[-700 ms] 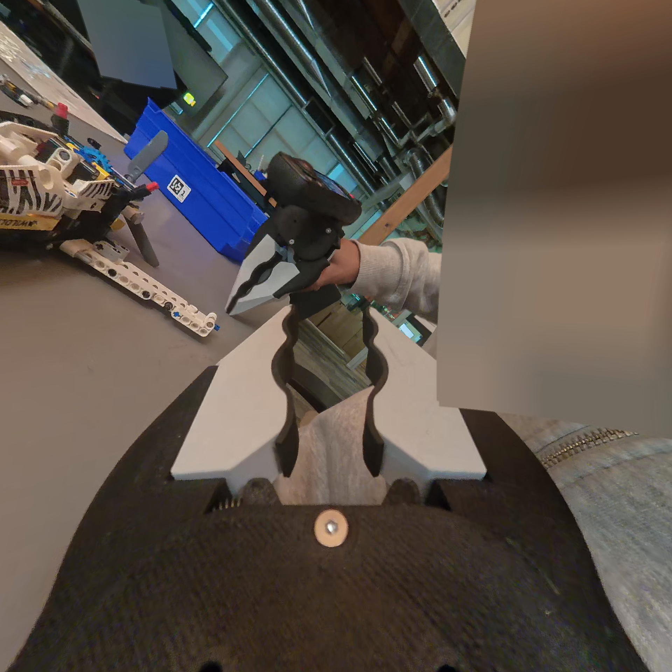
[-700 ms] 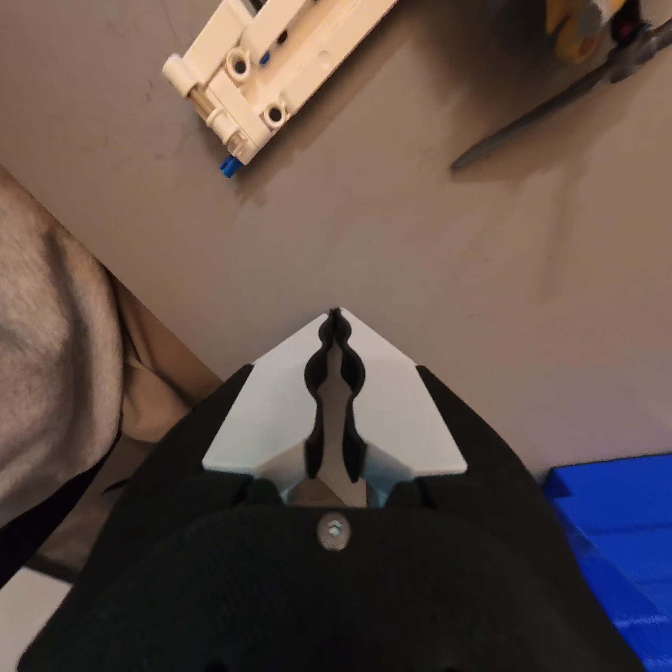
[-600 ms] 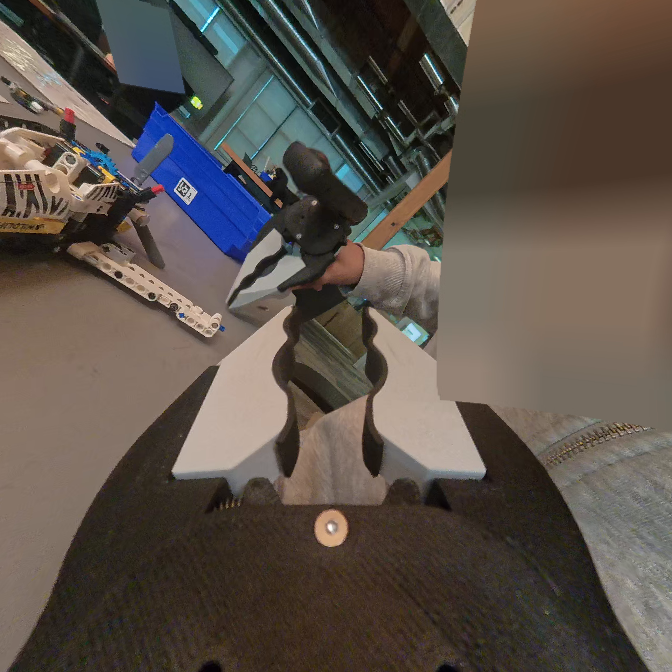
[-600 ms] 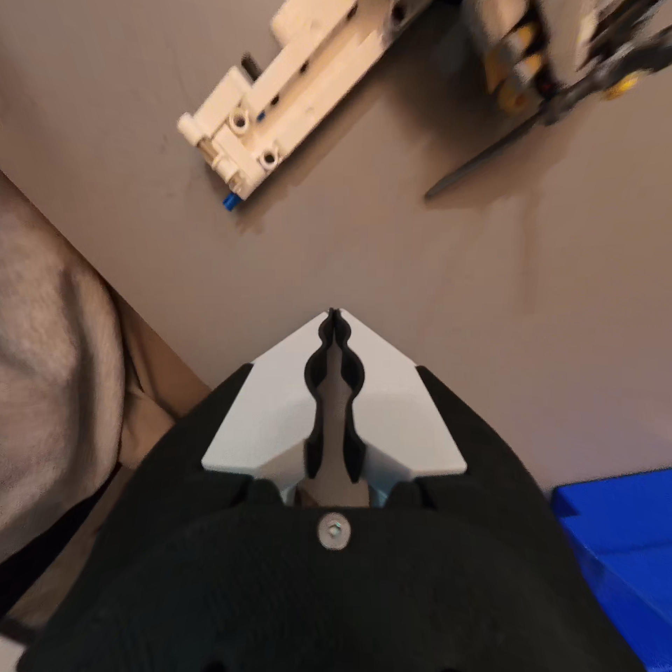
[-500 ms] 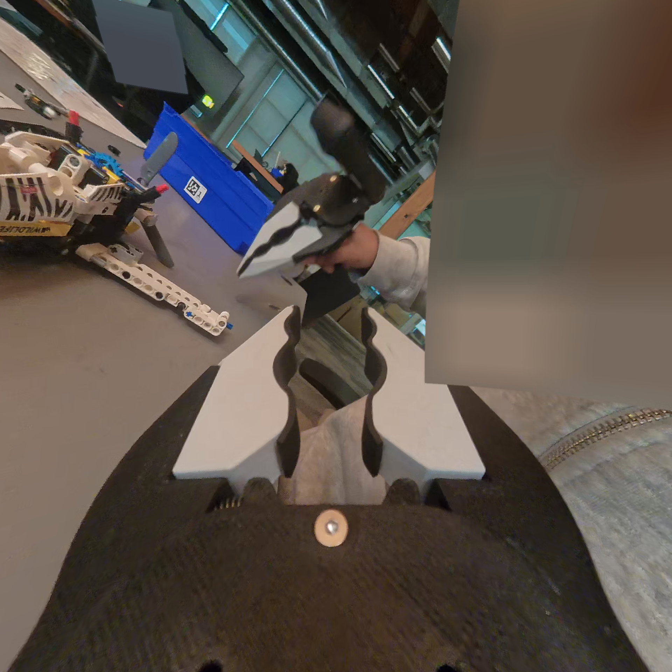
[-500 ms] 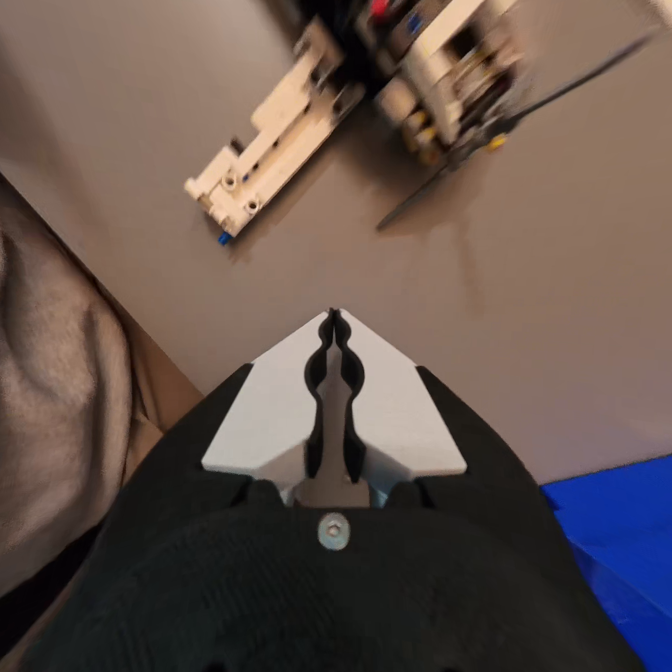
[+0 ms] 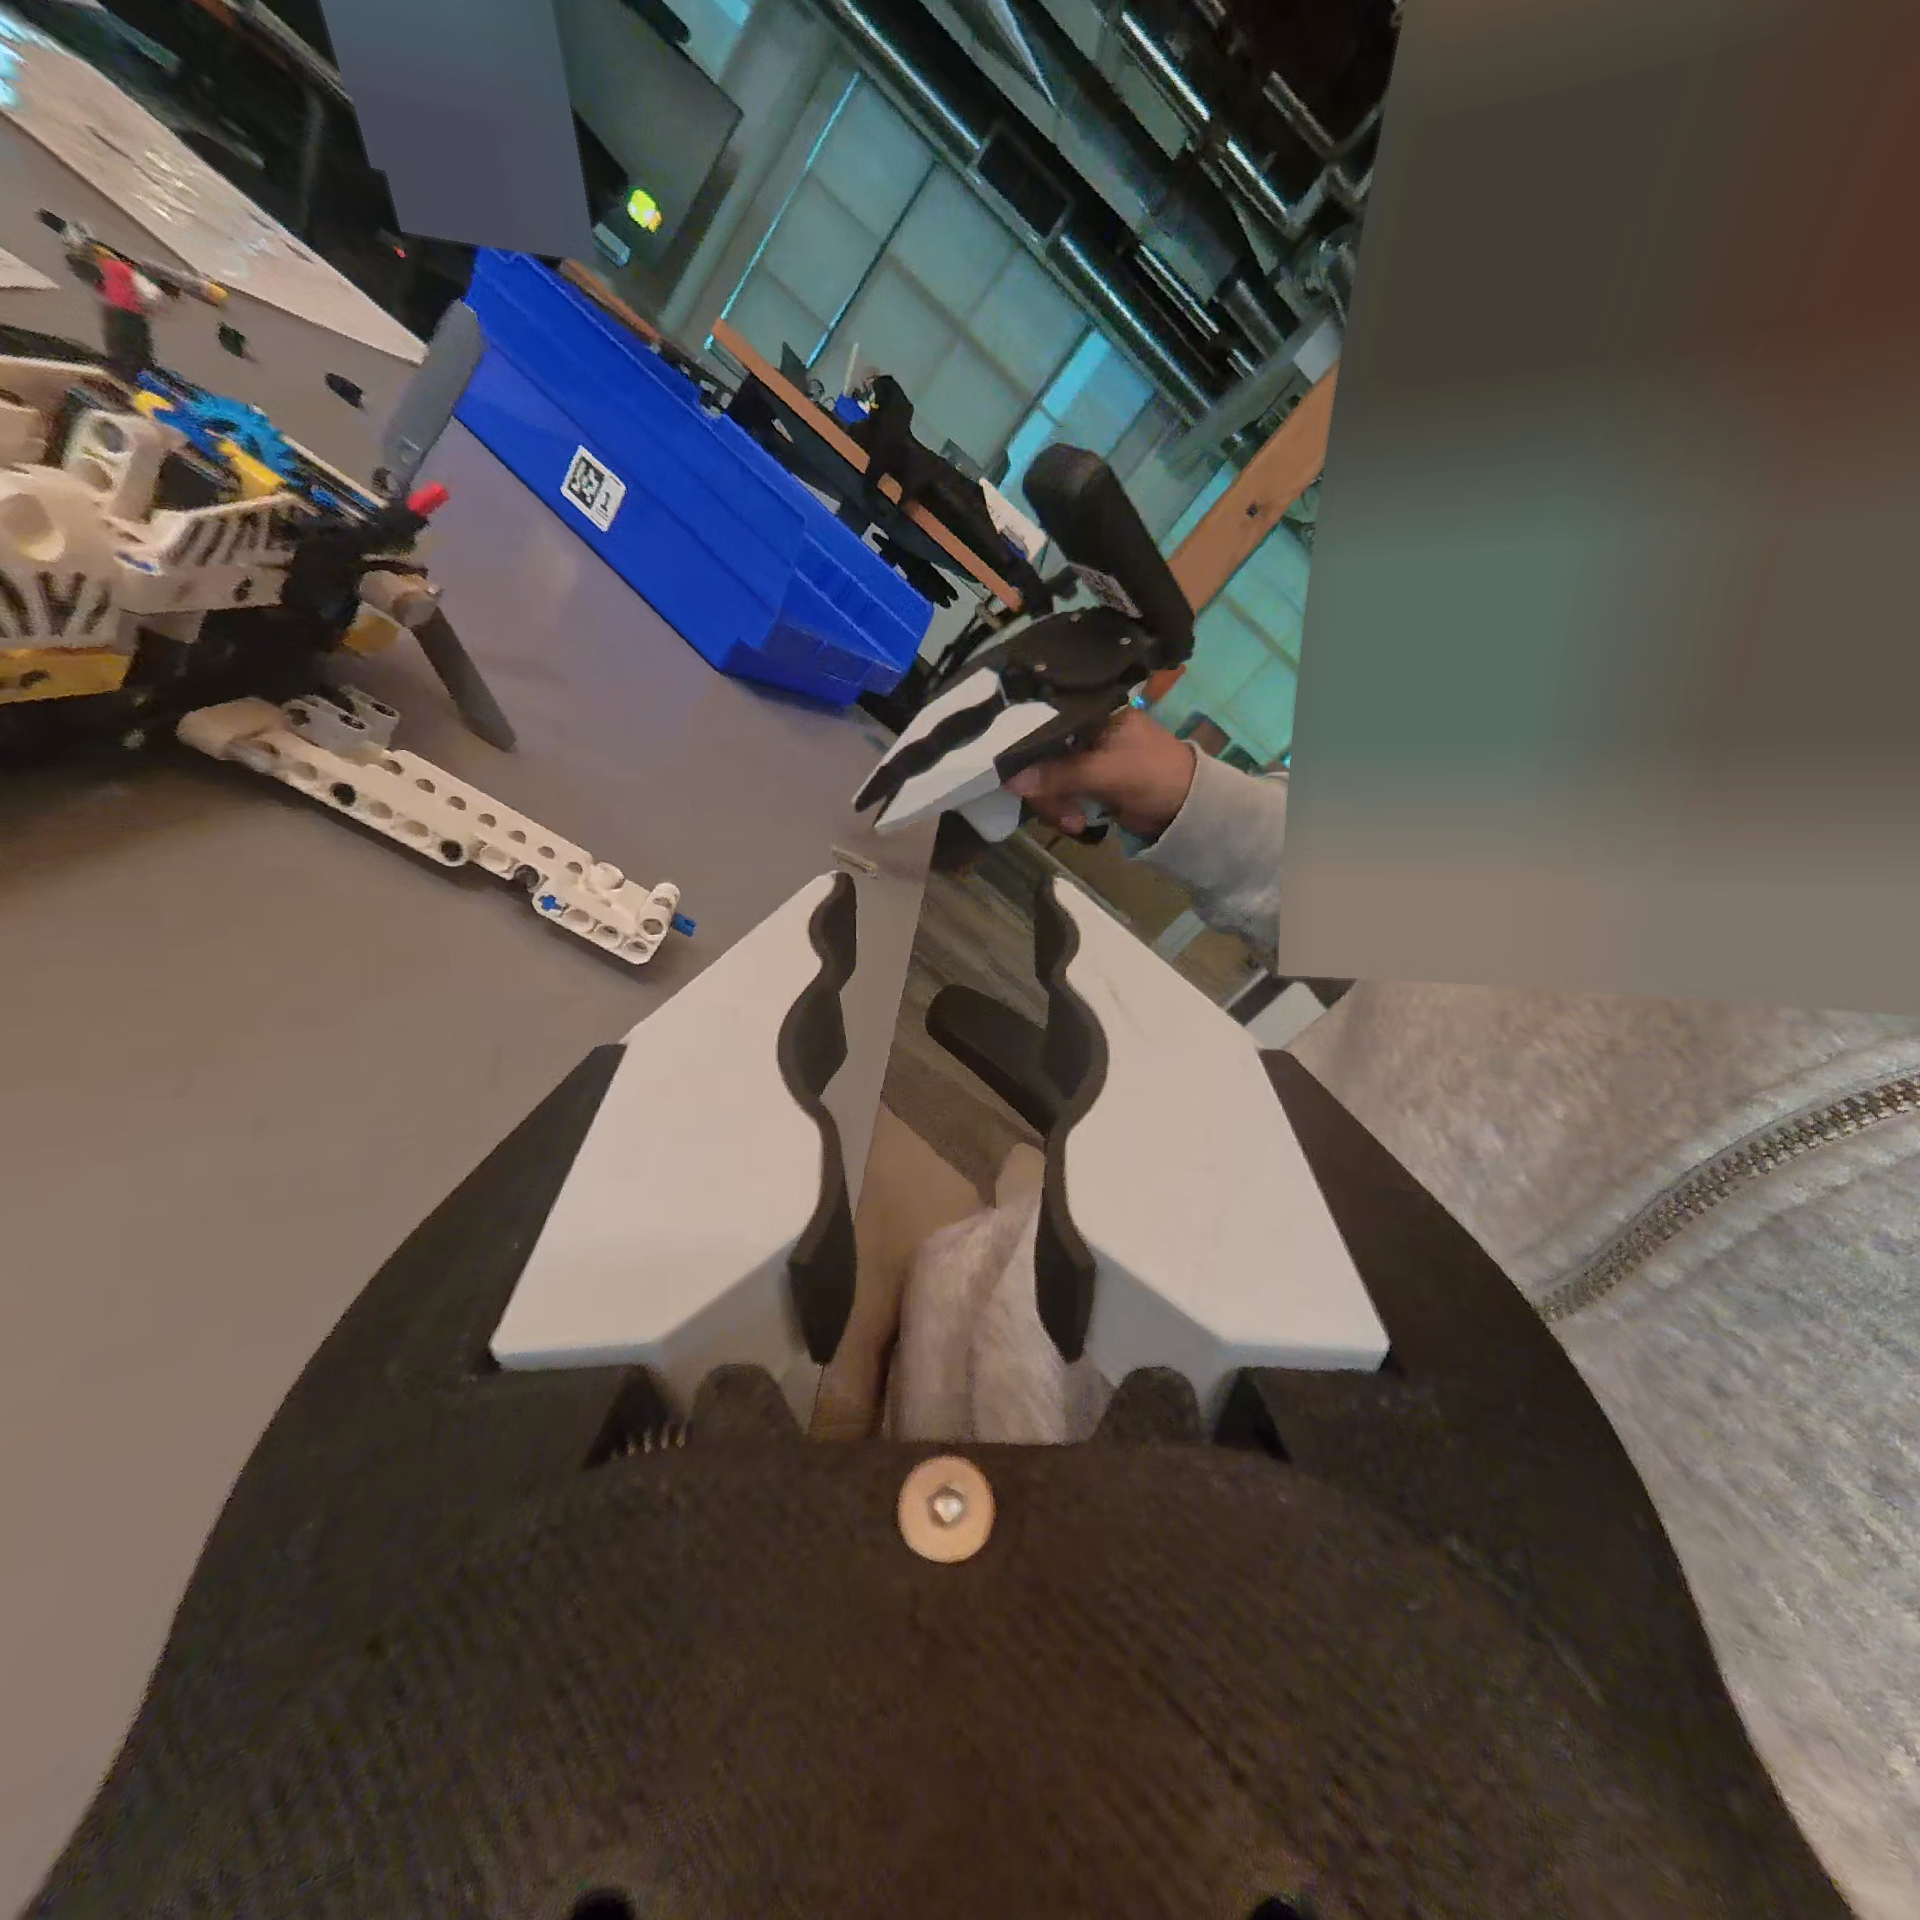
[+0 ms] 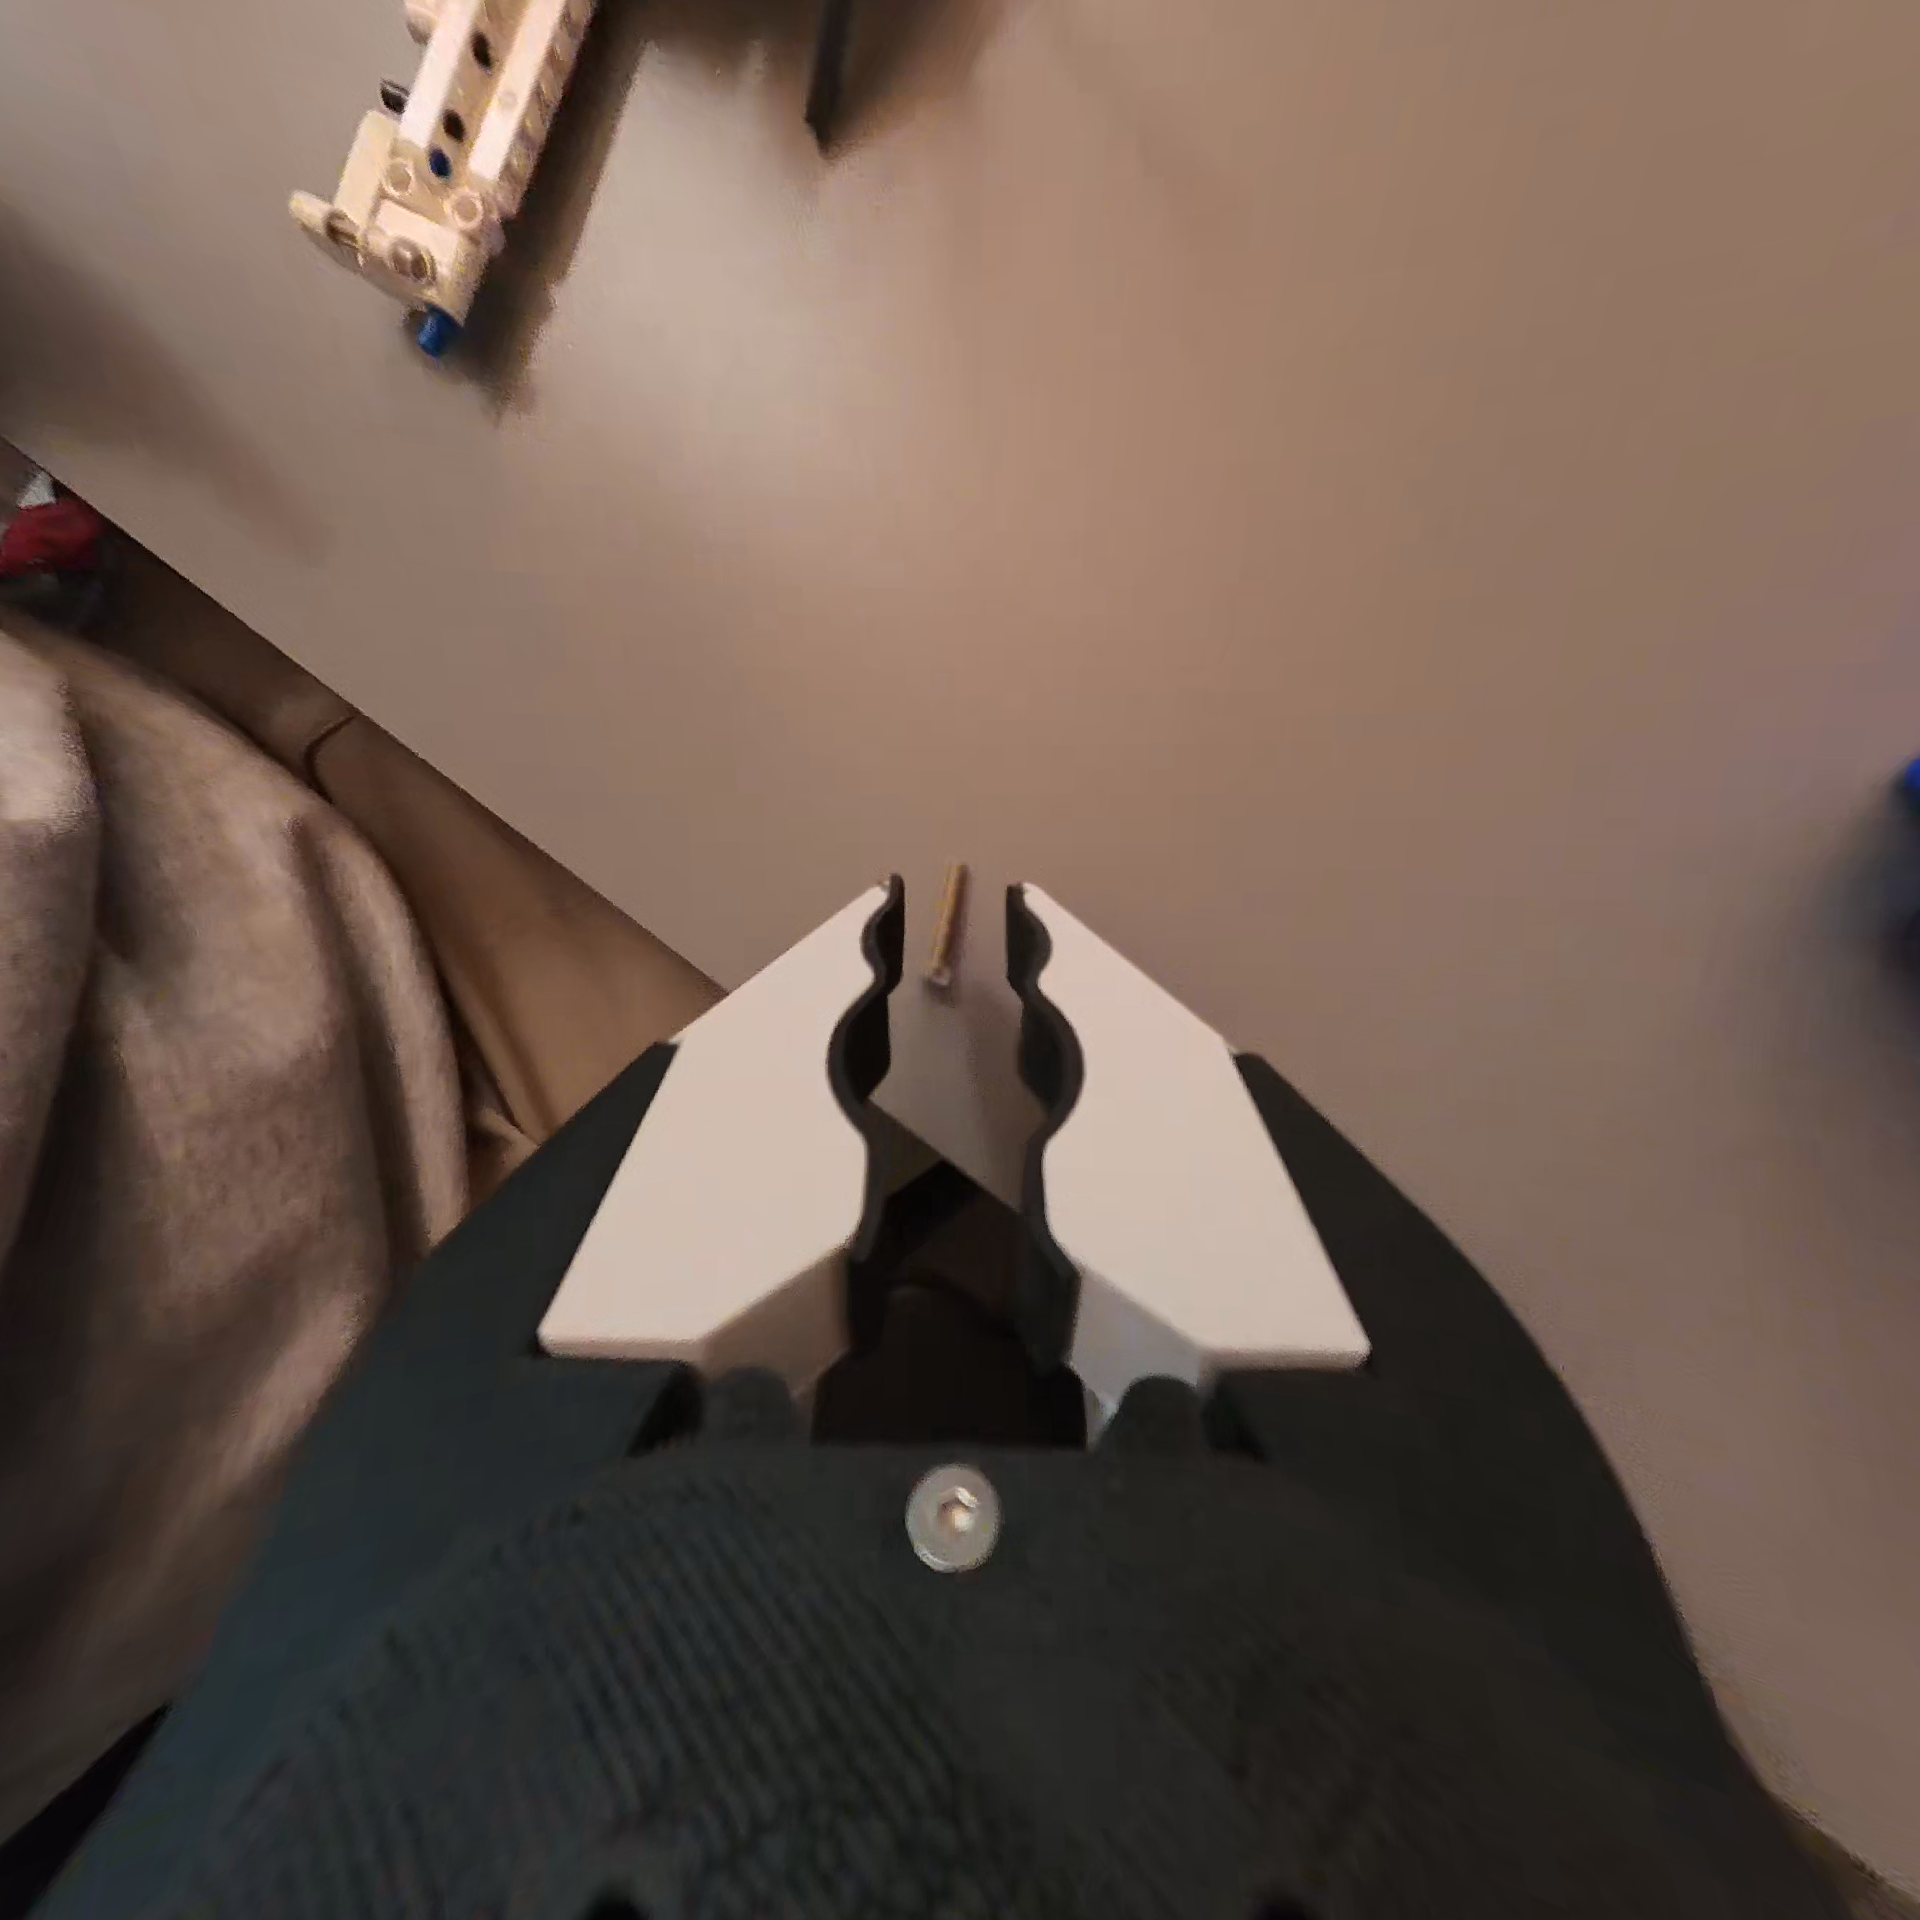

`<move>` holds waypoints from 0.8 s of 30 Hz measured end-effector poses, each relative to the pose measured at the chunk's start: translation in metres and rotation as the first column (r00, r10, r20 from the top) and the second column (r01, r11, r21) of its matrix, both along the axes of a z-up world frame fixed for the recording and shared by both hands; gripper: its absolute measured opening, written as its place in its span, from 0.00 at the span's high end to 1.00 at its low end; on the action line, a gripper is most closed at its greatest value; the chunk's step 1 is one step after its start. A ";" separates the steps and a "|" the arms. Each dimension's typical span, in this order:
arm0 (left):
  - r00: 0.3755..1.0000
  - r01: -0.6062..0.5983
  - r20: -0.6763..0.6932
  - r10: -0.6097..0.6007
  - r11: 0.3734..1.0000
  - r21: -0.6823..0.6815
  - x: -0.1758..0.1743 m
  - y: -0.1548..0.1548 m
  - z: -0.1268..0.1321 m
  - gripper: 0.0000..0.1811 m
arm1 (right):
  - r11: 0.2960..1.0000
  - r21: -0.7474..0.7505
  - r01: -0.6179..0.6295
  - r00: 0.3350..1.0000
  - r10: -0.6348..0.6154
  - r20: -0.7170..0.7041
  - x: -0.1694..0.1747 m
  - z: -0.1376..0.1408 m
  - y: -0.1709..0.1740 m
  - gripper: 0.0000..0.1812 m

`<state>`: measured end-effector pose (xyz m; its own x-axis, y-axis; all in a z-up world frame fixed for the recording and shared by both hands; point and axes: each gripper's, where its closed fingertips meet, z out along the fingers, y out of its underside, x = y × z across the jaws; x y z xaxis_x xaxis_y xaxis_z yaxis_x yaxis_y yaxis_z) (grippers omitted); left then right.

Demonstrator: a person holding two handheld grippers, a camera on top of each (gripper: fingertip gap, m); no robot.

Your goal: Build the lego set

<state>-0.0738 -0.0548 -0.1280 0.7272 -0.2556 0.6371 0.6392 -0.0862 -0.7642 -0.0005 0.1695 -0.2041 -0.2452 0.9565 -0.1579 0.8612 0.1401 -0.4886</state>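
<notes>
Grey table point(image 8: 1247, 520) fills my right view, where my right gripper point(image 8: 951, 888) hangs open around a small tan pin point(image 8: 945, 935) near the edge, my left gripper point(image 7: 940, 894) gapes empty too, and the lego model point(image 7: 156, 561) sits far left.

Both views are dim and warm indoors. The left wrist view bends straight lines toward its edges. In the right wrist view the white lego beam point(image 8: 436, 177) is motion-blurred and casts a soft shadow on the grey table point(image 8: 1247, 520), which shows no glare.
</notes>
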 end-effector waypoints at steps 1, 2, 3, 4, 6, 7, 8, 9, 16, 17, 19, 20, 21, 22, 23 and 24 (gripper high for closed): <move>1.000 0.015 -0.005 -0.015 1.000 -0.013 0.003 0.004 -0.001 0.82 | 1.000 -0.029 0.010 1.000 -0.010 0.015 0.004 -0.005 0.000 0.89; 0.999 0.027 -0.017 -0.027 0.999 -0.023 0.006 0.009 -0.003 0.82 | 0.998 -0.053 0.015 0.999 -0.013 0.032 0.007 -0.009 0.000 0.87; 0.999 0.034 -0.034 -0.035 0.999 -0.032 0.010 0.013 -0.004 0.82 | 0.998 -0.066 0.013 0.999 -0.011 0.042 0.009 -0.014 -0.001 0.87; 0.998 0.039 -0.052 -0.042 0.998 -0.044 0.013 0.018 -0.005 0.82 | 0.998 -0.065 0.006 0.999 -0.003 0.037 0.010 -0.017 -0.001 0.90; 0.995 0.053 -0.082 -0.058 0.997 -0.063 0.020 0.027 -0.007 0.81 | 0.998 -0.059 -0.021 1.000 0.022 0.010 0.007 -0.019 -0.004 0.93; 0.993 0.062 -0.094 -0.069 0.996 -0.071 0.024 0.031 -0.007 0.81 | 0.998 -0.048 -0.036 0.999 0.036 0.007 0.005 -0.020 -0.006 0.99; 0.991 0.071 -0.105 -0.079 0.994 -0.080 0.027 0.036 -0.008 0.81 | 0.998 -0.036 -0.052 0.999 0.052 -0.011 0.002 -0.020 -0.009 0.99; 0.989 0.080 -0.116 -0.090 0.993 -0.089 0.030 0.040 -0.009 0.81 | 0.997 -0.023 -0.073 0.997 0.072 -0.038 -0.003 -0.019 -0.013 0.99; 0.995 0.043 -0.084 -0.058 0.984 -0.172 0.014 0.069 -0.019 0.80 | 0.880 0.291 -0.375 0.752 0.473 -0.459 -0.052 0.031 -0.108 0.99; 0.997 0.054 -0.052 -0.064 0.984 -0.172 0.012 0.073 -0.018 0.80 | 0.846 0.355 -0.397 0.687 0.531 -0.497 -0.057 0.038 -0.123 0.99; 0.996 0.088 0.001 -0.090 0.981 -0.172 0.010 0.079 -0.016 0.81 | 0.805 0.439 -0.399 0.596 0.592 -0.542 -0.068 0.048 -0.145 0.99; 0.995 0.096 0.017 -0.095 0.980 -0.176 0.008 0.082 -0.016 0.84 | 0.793 0.455 -0.406 0.570 0.608 -0.552 -0.072 0.050 -0.152 0.99; 0.996 0.094 0.023 -0.091 0.982 -0.165 0.006 0.082 -0.014 0.88 | 0.792 0.471 -0.388 0.564 0.608 -0.559 -0.078 0.051 -0.153 0.99; 0.997 0.077 0.025 -0.074 0.984 -0.161 0.000 0.082 -0.012 0.89 | 0.793 0.476 -0.380 0.549 0.608 -0.574 -0.083 0.053 -0.153 0.99; 0.997 0.075 0.029 -0.071 0.985 -0.158 -0.003 0.080 -0.011 0.90 | 0.800 0.459 -0.386 0.535 0.599 -0.596 -0.085 0.055 -0.154 0.99; 0.997 0.071 0.036 -0.067 0.986 -0.150 -0.006 0.079 -0.010 0.91 | 0.814 0.426 -0.394 0.526 0.580 -0.622 -0.088 0.058 -0.155 0.99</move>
<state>-0.0802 0.0243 -0.1380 0.6908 -0.2038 0.6937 0.6505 -0.2437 -0.7193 -0.0883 0.0141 -0.1464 -0.6247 0.6334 0.4567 0.0295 0.6035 -0.7968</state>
